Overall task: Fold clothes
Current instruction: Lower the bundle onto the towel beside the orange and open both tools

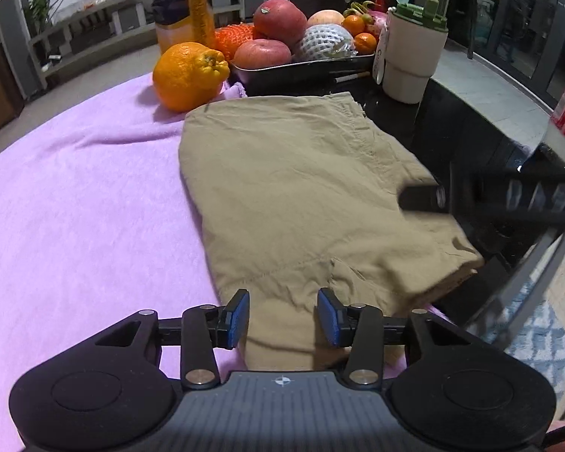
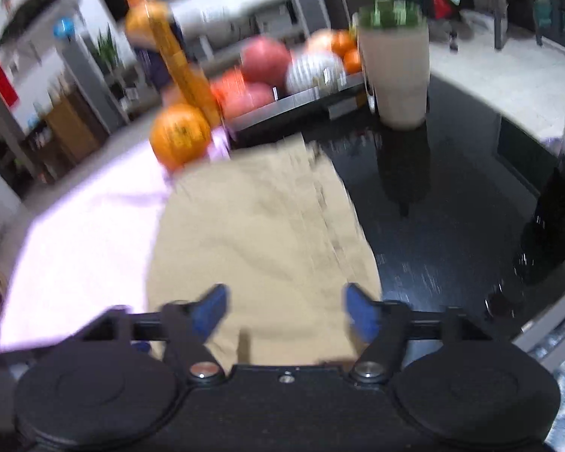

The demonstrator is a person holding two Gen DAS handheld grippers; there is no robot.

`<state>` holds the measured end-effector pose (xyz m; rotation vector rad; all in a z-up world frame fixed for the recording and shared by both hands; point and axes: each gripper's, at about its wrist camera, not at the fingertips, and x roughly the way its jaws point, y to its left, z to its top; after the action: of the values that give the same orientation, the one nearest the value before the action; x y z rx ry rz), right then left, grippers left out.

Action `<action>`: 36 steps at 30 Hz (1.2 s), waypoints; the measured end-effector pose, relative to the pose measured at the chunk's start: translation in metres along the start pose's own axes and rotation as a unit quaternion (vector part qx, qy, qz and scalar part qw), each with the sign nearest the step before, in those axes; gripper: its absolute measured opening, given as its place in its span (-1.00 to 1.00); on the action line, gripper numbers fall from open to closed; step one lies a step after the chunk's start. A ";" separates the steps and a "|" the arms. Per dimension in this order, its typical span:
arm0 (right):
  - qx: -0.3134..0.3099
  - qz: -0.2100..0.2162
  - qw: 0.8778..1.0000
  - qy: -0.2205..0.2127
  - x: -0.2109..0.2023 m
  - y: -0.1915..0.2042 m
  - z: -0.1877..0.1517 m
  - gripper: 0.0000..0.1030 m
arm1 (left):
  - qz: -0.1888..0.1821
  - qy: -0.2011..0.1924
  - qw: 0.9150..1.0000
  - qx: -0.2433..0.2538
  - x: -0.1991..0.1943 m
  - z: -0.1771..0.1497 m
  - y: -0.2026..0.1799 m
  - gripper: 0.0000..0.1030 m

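Khaki garment (image 1: 301, 188) lies folded, partly on the purple cloth (image 1: 75, 196), partly on the dark surface (image 1: 452, 139). Left tool (image 1: 283, 318) and right tool (image 2: 284, 312) hover spread above its near edge, empty.

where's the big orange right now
In the left wrist view the big orange sits upper left on the purple blanket, just beyond the far left corner of the khaki garment and left of the fruit tray.

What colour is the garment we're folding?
Khaki tan, plain with no pattern. The garment shows best in the left wrist view.
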<state>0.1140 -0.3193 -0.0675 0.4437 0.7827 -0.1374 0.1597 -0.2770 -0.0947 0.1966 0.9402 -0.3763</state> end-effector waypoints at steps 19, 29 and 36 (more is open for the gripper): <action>-0.024 -0.136 0.990 0.030 -0.124 0.090 -0.014 1.00 | -0.021 -0.038 0.999 -0.026 -0.154 -0.019 0.020 0.77; -0.053 -0.150 0.986 0.042 -0.178 0.111 -0.032 1.00 | -0.077 0.001 0.997 -0.030 -0.177 -0.041 0.010 0.87; -0.049 -0.161 0.984 0.061 -0.175 0.104 -0.042 1.00 | -0.078 0.015 0.996 -0.029 -0.173 -0.047 0.007 0.87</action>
<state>-0.0076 -0.2154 0.0648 0.2305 0.9749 -0.3730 0.0354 -0.2162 0.0198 0.0763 0.9969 -0.4913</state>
